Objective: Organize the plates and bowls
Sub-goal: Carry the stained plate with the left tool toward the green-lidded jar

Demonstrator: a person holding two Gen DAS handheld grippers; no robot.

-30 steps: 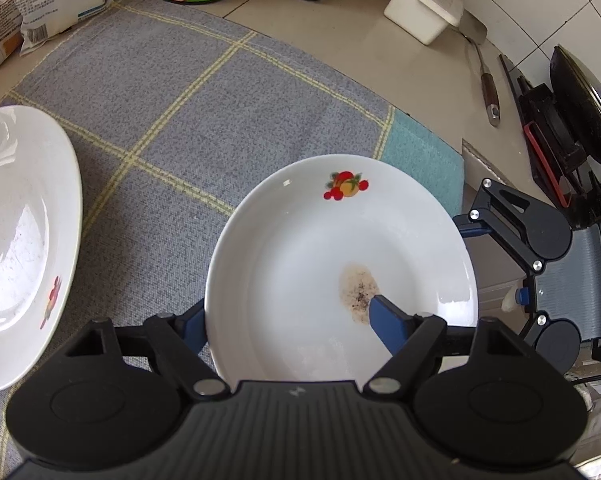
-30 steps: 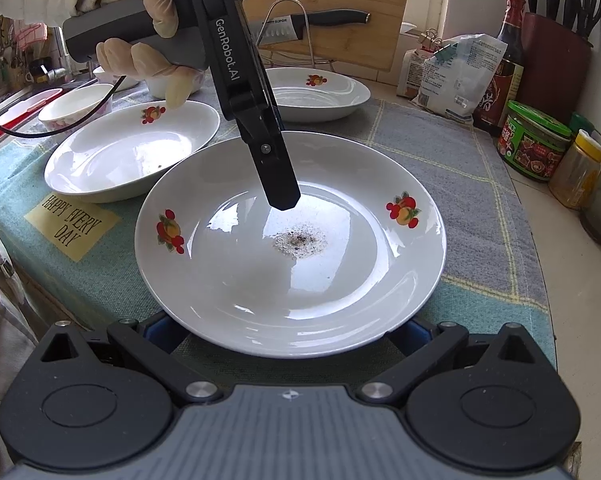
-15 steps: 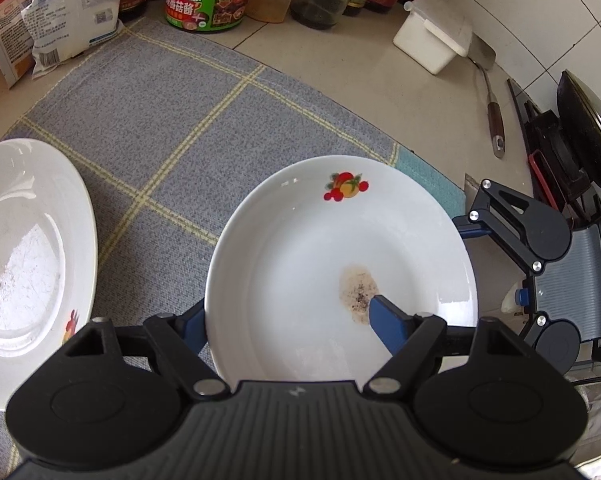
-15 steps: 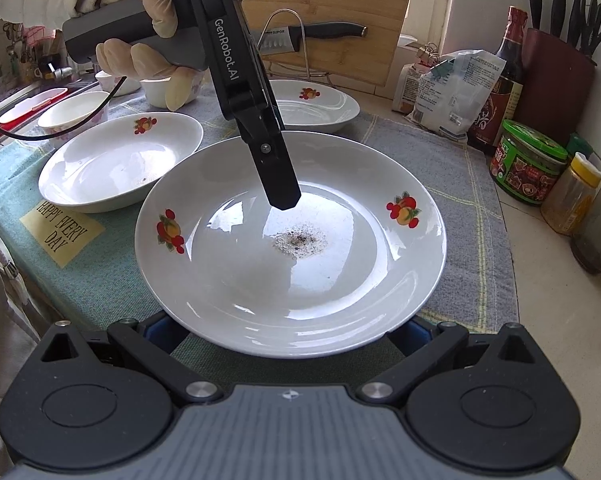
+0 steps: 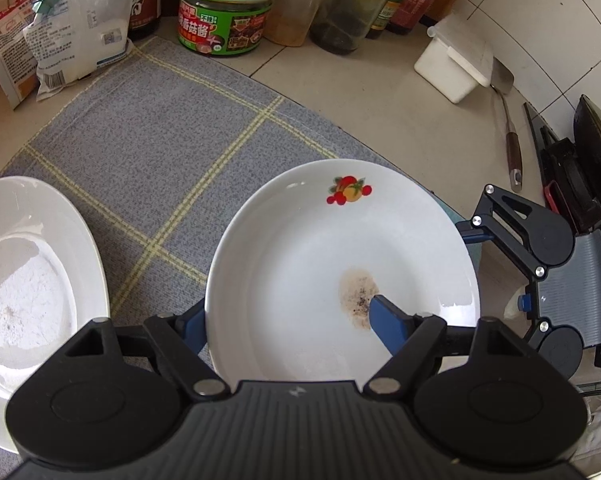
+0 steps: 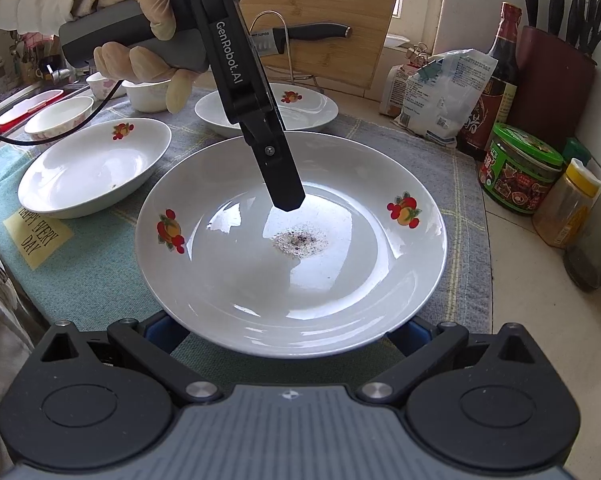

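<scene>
Left tool (image 5: 288, 322) gripping plate (image 5: 300, 248), grey checked mat (image 5: 160, 140)

Both wrist views look down closely from opposite rims of one plate (image 5: 340, 264) (image 6: 292, 248), sharing its speckled centre.

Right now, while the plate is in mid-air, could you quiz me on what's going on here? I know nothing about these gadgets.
1. True or false: the left gripper pinches the speckled plate at its edge, one finger on top of it.
2. Seen from the right wrist, how many fruit pictures does that plate show? A) one B) two C) three
3. Fill in: the green-lidded jar stands off the grey cloth, on the bare ____.

Key
1. True.
2. B.
3. counter.
</scene>
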